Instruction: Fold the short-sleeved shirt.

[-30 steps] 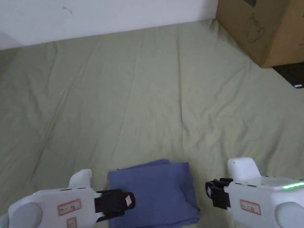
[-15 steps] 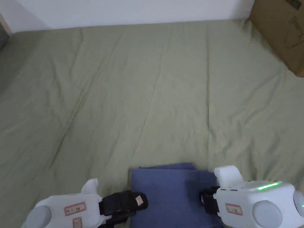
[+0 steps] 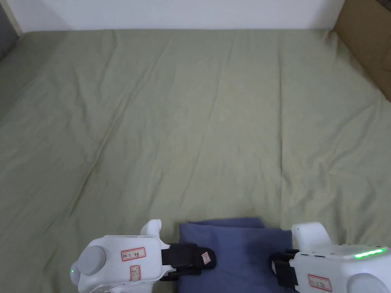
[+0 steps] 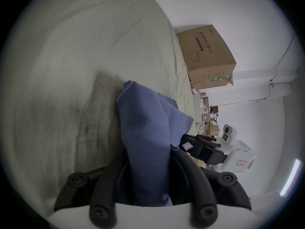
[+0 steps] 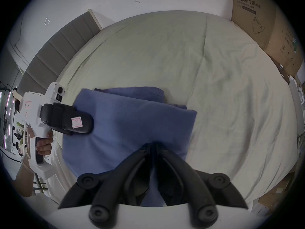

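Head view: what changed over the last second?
Mostly the camera panned. The right gripper closed in from beside the shirt onto its right edge and now pinches it. The left gripper stayed on the left edge; the shirt stayed folded on the sheet.

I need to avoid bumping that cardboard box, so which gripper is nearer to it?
Right. The right gripper grips the blue shirt's edge on the cardboard box's side; the left gripper grips the opposite edge, farther away.
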The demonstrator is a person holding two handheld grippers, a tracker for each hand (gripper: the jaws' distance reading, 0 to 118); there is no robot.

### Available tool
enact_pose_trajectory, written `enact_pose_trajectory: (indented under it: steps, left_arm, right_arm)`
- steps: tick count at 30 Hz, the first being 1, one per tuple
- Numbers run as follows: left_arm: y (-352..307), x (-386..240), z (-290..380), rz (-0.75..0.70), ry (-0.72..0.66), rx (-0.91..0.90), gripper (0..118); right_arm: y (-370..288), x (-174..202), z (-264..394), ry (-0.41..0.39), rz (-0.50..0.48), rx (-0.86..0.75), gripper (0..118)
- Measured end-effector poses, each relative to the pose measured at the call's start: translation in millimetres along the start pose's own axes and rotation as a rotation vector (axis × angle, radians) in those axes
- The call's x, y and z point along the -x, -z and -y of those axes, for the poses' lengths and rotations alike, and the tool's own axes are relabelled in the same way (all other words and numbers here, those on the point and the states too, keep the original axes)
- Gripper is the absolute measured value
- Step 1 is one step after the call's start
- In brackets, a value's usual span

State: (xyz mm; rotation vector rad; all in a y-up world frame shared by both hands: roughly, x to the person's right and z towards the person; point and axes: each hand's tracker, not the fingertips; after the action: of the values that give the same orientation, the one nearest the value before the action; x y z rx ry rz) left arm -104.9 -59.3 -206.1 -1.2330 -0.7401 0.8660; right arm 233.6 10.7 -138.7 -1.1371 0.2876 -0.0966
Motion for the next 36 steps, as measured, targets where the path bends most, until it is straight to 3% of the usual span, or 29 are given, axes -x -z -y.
enact_pose_trajectory:
  steps: [2, 4, 8, 11, 16, 21, 26, 27, 28, 30, 32, 36]
  left_arm:
    - [-13, -1, -2, 0.014, -0.002, -0.019, 24]
    - [-40, -5, -9, -0.064, 0.093, -0.051, 24]
    - [-113, 2, -33, -0.197, 0.129, -0.115, 24]
    - [-178, 15, -58, -0.392, 0.158, -0.163, 24]
    - [-276, 44, -106, -0.842, 0.152, -0.195, 24]
    - [-334, 70, -138, -1.189, 0.138, -0.139, 24]
    - [-375, 88, -156, -1.419, 0.076, -0.167, 24]
    - [-381, 86, -157, -1.494, 0.075, -0.165, 27]
    - [-386, 85, -157, -1.555, 0.087, -0.197, 36]
    - [-394, 75, -153, -1.634, 0.127, -0.273, 75]
    - [-404, 65, -150, -1.611, 0.116, -0.343, 99]
    - [-413, 39, -140, -1.401, -0.008, -0.407, 98]
  right_arm:
    - [-9, 7, -3, -0.008, -0.002, -0.016, 7]
    - [-18, 15, -8, -0.031, -0.009, -0.053, 7]
    - [-26, 44, -19, -0.044, -0.02, -0.068, 7]
    - [-23, 60, -23, -0.064, -0.037, -0.067, 7]
    - [-1, 76, -21, -0.099, -0.032, -0.016, 7]
    - [1, 96, -21, -0.102, -0.052, 0.016, 7]
    - [7, 90, -23, -0.093, -0.04, 0.046, 7]
    - [6, 90, -25, -0.091, -0.036, 0.048, 7]
    - [4, 88, -25, -0.089, -0.038, 0.041, 7]
    - [6, 77, -24, -0.066, -0.047, 0.033, 7]
    - [6, 72, -23, -0.044, -0.055, 0.031, 7]
    - [-3, 75, -22, -0.043, -0.055, 0.014, 7]
